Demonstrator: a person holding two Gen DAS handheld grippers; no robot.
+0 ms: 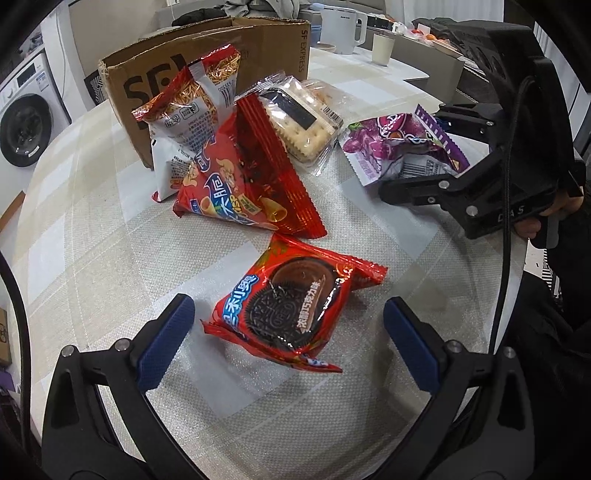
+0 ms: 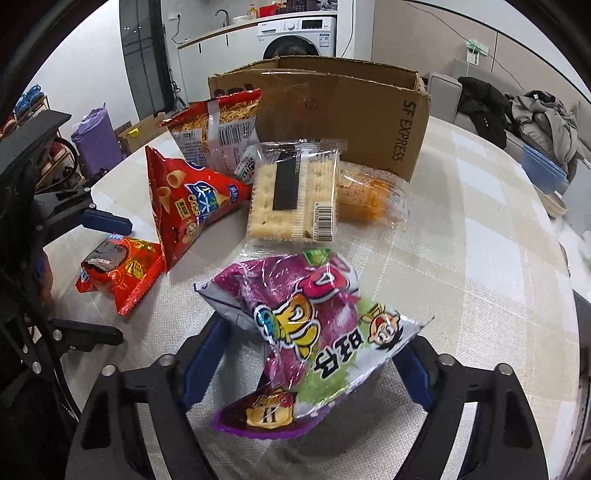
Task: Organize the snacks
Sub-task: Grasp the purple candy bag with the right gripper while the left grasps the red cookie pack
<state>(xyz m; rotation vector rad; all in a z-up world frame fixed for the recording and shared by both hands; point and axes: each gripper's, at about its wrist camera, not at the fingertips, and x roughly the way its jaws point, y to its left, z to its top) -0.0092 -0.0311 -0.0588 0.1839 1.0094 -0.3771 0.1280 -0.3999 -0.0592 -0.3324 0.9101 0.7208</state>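
My left gripper (image 1: 288, 343) is open, its blue pads on either side of a red Oreo packet (image 1: 291, 306) that lies flat on the table; the packet also shows in the right wrist view (image 2: 118, 273). My right gripper (image 2: 310, 369) is open around a purple candy bag (image 2: 314, 332), which also shows in the left wrist view (image 1: 399, 147). Behind lie a red crisp bag (image 1: 243, 181), a noodle snack bag (image 1: 192, 107) and a clear cracker pack (image 2: 295, 199). An open cardboard box (image 2: 332, 110) stands at the back.
The round table (image 2: 480, 258) has a pale checked cloth. A clear pack with orange snacks (image 2: 369, 199) lies by the box. A white kettle (image 1: 341, 29) and a cup (image 1: 382, 50) stand beyond the box. A washing machine (image 2: 299, 33) is behind.
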